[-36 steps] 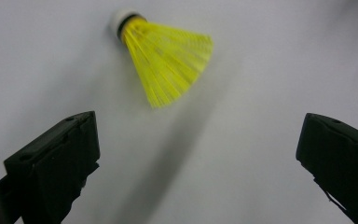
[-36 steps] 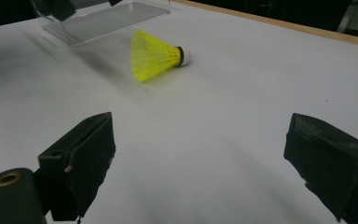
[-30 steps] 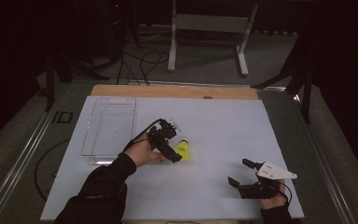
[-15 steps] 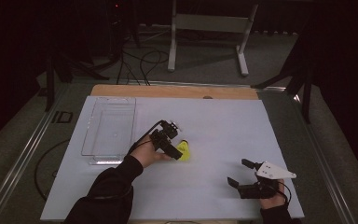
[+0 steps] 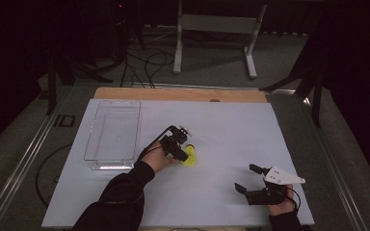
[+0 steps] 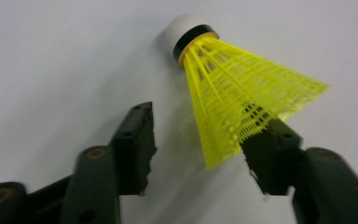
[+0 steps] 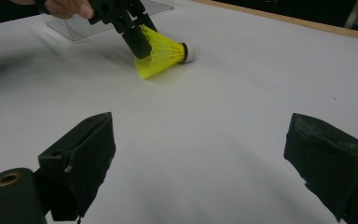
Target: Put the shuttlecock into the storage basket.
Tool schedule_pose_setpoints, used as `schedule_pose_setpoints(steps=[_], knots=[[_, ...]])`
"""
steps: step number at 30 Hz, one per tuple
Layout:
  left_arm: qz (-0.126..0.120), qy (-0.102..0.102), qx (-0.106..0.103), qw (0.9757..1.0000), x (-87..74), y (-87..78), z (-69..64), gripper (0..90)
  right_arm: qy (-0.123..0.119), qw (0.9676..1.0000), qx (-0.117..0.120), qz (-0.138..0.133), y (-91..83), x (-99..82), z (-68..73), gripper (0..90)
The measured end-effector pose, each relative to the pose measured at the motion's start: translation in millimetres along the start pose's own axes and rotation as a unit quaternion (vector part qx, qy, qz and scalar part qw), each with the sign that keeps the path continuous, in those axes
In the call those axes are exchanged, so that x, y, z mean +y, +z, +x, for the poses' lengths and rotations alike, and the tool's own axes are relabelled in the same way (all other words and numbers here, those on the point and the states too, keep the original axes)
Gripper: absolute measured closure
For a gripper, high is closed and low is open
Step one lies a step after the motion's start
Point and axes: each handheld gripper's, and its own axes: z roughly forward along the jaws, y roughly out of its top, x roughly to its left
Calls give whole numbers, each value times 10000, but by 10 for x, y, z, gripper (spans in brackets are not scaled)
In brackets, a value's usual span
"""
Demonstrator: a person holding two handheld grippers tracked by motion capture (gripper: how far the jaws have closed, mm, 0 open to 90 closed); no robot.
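A yellow plastic shuttlecock (image 5: 191, 157) with a white cork tip lies on its side on the white table sheet (image 5: 231, 130). In the left gripper view the shuttlecock (image 6: 242, 98) has its skirt between my left gripper's (image 6: 205, 130) jaws. The jaws have just been closing. One jaw is against the skirt's rim and a gap remains at the other. In the high view the left gripper (image 5: 182, 153) points down at the shuttlecock's skirt end. My right gripper (image 5: 246, 178) rests open at the front right, nothing between its jaws, far from the shuttlecock (image 7: 161, 51).
A clear plastic tray (image 5: 87, 144) stands at the left of the sheet, just beyond the left hand. A wooden strip (image 5: 183, 94) borders the far edge. Dark floor, cables and a metal stand lie behind the table.
The left gripper has sunk onto the shuttlecock's skirt and its jaws have narrowed around it. The right gripper has stayed where it was.
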Motion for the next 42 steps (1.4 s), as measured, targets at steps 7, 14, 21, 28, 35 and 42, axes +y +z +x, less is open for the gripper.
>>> schedule_pose_setpoints(steps=[7,14,21,28,35,42], knots=[[73,-50,-53,9999,23,49,-8,700,5,10000,-12,7,1,-1,-2,86],[138,-162,-71,9997,39,76,1,835,16,10000,-19,13,2,-3,-5,86],[105,-137,-50,9998,62,67,-26,898,45,10000,-39,15,2,-3,-1,86],[103,24,-53,9999,118,-47,-66,900,48,10000,-59,14,-2,-2,-6,86],[30,169,-166,9997,151,-196,-87,900,34,10000,-91,6,-6,3,-4,87],[0,220,-212,9995,131,-325,-78,900,58,10000,-74,11,-1,1,-3,86]])
